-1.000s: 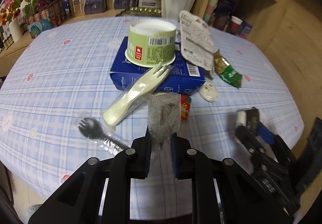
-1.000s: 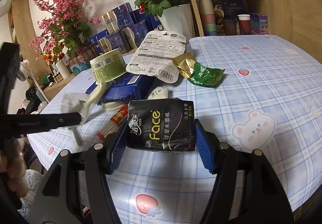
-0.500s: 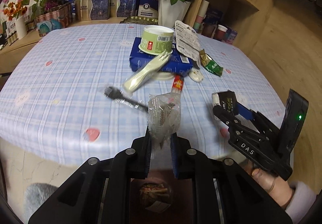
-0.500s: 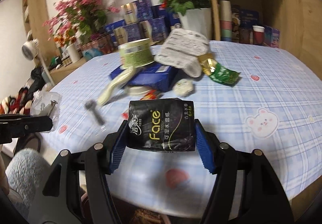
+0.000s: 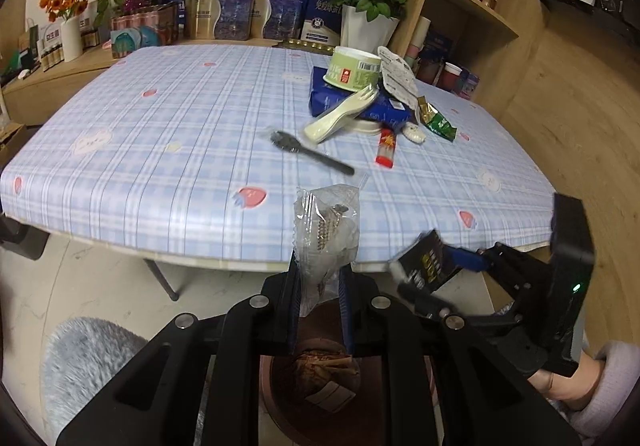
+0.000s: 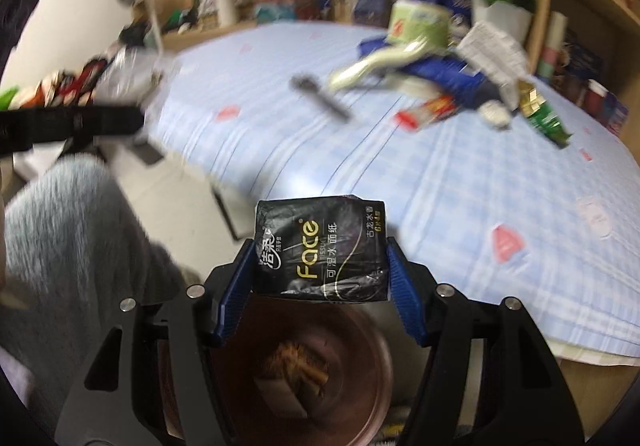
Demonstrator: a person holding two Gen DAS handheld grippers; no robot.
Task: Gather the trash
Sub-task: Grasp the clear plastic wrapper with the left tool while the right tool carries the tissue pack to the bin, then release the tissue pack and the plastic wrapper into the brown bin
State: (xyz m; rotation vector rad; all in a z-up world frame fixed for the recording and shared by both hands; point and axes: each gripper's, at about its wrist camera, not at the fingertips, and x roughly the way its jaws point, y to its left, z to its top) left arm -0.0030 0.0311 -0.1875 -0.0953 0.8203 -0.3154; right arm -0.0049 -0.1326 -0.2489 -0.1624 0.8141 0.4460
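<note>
A table [image 5: 168, 165] covered with a blue plaid cloth printed with strawberries and bears carries a cluster of litter, taken here relative to the flat blue box [image 5: 332, 95]. A green tub [image 5: 352, 67] stands on top of the box, and a white printed package [image 5: 396, 75] leans against the box's right side. A cream plastic fork [image 5: 340, 115] in its wrapper rests against the box's near edge. Nearer than that lies a black plastic fork [image 5: 310, 151] on the cloth. A red sachet [image 5: 386, 147], a small white wrapper [image 5: 414, 133] and a green-and-gold wrapper [image 5: 436, 119] lie by the box's near right corner.
</note>
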